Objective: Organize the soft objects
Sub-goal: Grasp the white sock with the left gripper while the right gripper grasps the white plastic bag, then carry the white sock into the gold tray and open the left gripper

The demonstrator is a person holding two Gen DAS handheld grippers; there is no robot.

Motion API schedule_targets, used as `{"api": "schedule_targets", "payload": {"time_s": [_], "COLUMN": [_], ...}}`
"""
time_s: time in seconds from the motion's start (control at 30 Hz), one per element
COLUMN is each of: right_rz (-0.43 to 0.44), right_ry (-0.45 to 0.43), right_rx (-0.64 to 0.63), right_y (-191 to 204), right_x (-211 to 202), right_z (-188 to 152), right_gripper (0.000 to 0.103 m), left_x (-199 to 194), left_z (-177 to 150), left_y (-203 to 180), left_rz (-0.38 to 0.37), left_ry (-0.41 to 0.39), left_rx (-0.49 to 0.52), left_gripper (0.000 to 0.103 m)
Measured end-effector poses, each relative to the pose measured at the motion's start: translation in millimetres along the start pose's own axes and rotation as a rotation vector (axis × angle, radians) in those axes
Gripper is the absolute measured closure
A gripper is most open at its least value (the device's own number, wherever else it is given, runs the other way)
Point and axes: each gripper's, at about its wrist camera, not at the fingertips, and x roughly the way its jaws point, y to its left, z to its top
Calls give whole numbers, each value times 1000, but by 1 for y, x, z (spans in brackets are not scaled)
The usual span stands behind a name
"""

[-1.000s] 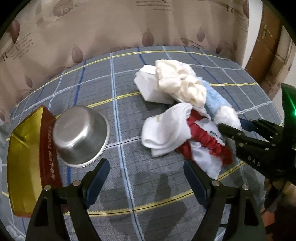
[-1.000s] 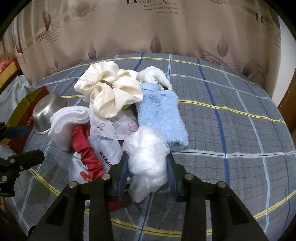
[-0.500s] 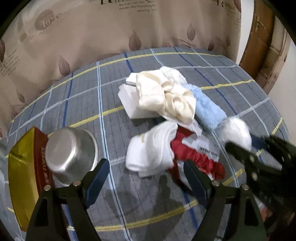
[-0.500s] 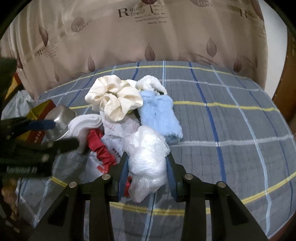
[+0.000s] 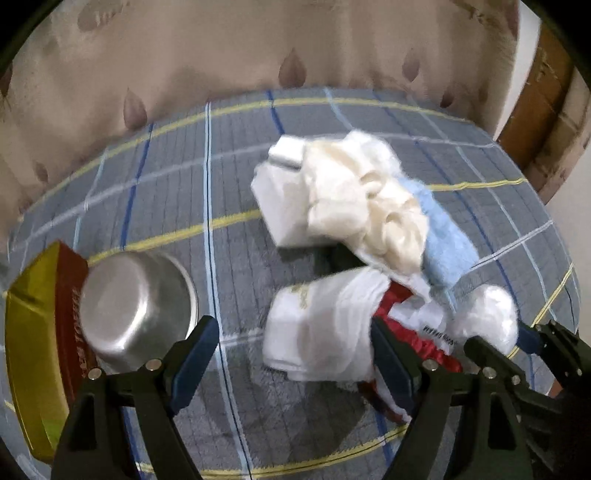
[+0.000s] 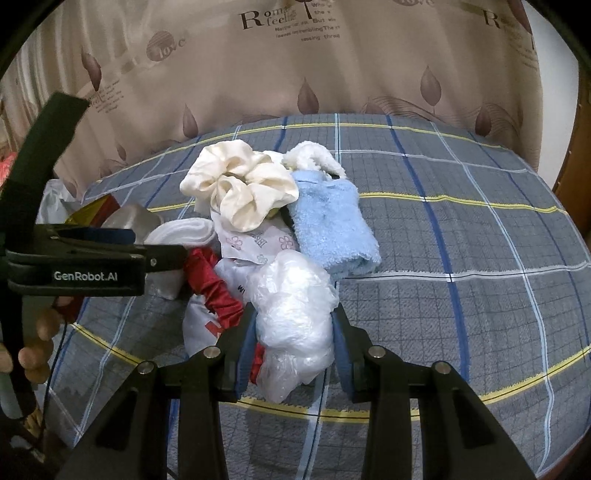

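Right claw [image 6: 293, 334] grips plastic bag [image 6: 291, 314]; left claw [image 5: 291, 354] closing, nothing pinched; bowl [image 5: 136, 306] clear only left view.

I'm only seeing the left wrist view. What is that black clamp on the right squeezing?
Observer: The right hand-held gripper is shut on a crumpled clear plastic bag, pads pressing both sides.
Operator: Does the curtain have writing?
Observer: Yes, the curtain carries brown lettering with a large R.
Operator: Is anyone there?
Observer: Fingers show at the left edge, wrapped round a black handle.
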Motion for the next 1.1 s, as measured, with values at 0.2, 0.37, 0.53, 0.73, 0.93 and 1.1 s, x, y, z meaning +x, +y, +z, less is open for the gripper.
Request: {"api": "schedule_targets", "payload": {"time_s": [0.2,0.37,0.53,0.73,0.93,1.1], "right_rz": [-1,-1,-11,-21,-28,-27], "right_ry": [-7,-11,-23,-28,-35,-31], "right_rx": [-6,-13,-23,-29,-31,-31], "right_y": [1,4,6,7,6,8], "right_x": [-1,-3,-5,-6,-6,-5], "right_z": [1,0,0,0,0,0], "right_gripper": [68,68,68,68,68,68], "left_x": [8,-5,-20,-44,-75,-100], "left_z": [-3,-6,-9,-14,-20,-24], "left_y": [12,15,19,35,68,115], "left_rz": [-94,-91,-89,-48,0,89], "left_ry": [73,47,31,3,-39,-78], "left_rx": [-79,-74,-88,-108,-144,-211], "left_gripper": [83,85,85,85,85,85]}}
